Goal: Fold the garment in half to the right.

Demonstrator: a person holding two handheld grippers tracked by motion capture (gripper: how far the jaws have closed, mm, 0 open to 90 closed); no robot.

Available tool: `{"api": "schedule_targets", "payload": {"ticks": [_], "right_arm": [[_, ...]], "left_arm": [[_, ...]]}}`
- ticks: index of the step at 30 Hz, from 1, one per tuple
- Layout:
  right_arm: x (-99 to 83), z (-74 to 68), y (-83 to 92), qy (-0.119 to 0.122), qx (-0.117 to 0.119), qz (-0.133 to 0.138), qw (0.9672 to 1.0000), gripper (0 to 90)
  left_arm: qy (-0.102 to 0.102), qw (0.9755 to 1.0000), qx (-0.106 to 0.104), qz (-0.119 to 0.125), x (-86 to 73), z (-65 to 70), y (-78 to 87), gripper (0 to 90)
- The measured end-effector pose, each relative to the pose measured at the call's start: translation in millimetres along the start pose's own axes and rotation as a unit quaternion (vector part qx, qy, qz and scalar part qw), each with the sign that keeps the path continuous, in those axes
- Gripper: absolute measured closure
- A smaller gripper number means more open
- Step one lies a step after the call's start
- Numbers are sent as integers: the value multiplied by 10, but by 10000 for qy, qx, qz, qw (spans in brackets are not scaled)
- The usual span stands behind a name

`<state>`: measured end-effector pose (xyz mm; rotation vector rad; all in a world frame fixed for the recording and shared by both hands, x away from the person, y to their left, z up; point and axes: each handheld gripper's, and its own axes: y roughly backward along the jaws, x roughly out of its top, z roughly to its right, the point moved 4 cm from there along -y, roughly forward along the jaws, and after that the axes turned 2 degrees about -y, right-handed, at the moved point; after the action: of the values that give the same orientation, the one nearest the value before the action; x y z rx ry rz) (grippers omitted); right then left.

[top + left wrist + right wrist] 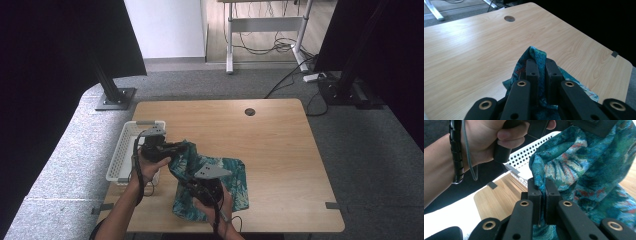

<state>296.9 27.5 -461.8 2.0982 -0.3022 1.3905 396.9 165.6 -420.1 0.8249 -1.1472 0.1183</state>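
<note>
Wooden table [280, 145], pale and bare at the far side. Teal patterned cloth [227, 175] lifted at the near left, rest draped on the tabletop. White perforated basket [121, 150] at the left edge. Left gripper [540, 65] raised, clamped on a cloth fold. Right gripper [540, 184] lower, pinching another edge. No legible writing.

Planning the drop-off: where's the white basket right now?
In the high view the white basket sits at the table's left edge, just left of the left gripper.

One cloth [227, 175], one basket [122, 150], two tongs [167, 150].
</note>
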Motion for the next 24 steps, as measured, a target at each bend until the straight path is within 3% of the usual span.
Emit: {"api": "schedule_targets", "payload": {"ticks": [17, 24], "right_arm": [[-138, 294, 256, -237, -258, 25, 9994, 861], [-221, 415, 377, -343, -357, 28, 9988, 860]], "left_arm": [[-79, 9997, -205, -91, 32, 123, -203, 828], [-93, 9994, -292, -138, 54, 193, -370, 828]]}}
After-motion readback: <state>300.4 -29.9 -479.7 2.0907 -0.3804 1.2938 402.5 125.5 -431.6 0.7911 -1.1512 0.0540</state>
